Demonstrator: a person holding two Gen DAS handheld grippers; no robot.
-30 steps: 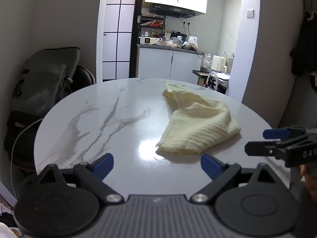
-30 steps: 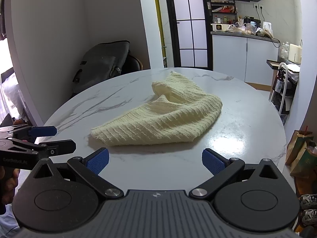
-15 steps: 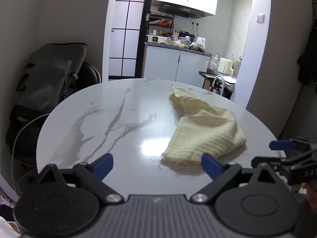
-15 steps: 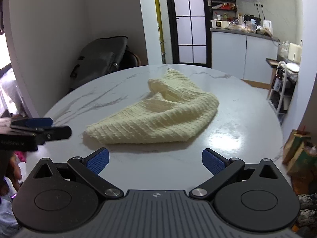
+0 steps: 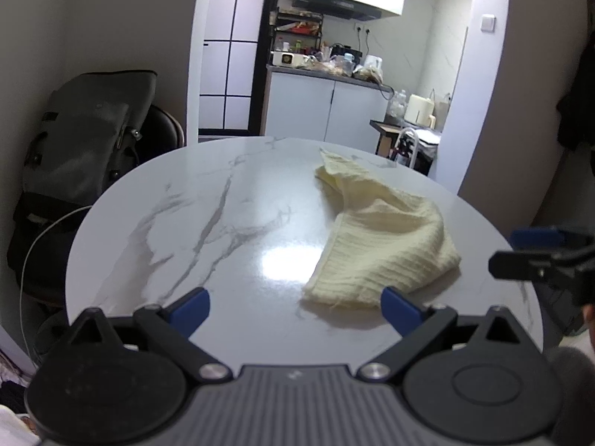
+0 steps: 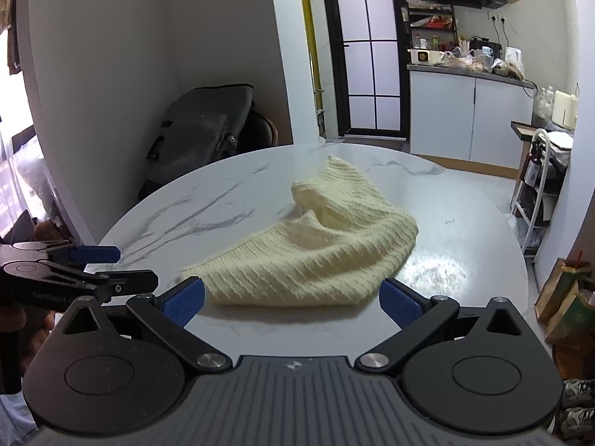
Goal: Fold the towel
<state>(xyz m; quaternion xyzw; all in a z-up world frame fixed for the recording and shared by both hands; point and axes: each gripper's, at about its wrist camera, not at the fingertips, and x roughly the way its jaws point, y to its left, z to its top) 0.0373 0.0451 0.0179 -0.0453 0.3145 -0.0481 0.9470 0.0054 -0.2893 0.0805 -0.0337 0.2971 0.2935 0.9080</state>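
The towel (image 6: 308,256), pale yellow and ribbed, lies crumpled in a loose heap on the round marble table (image 5: 193,230), toward the right half as the left camera sees it, one corner trailing away toward the far edge. Nothing is folded yet; the step in hand looks like the approach before a first grasp. The right gripper (image 6: 292,299) hangs just short of the near edge of the cloth, its blue fingers spread wide and empty. The left gripper (image 5: 295,310) is likewise spread wide with nothing between its fingers, its right finger overlapping the towel's near corner in view, though whether they touch cannot be told. The next move likely calls for finding two corners and spreading the cloth flat. Behind the table a grey backpack (image 6: 200,126) rests against the wall, and beyond it a doorway opens onto a kitchen counter (image 5: 327,74) crowded with things.
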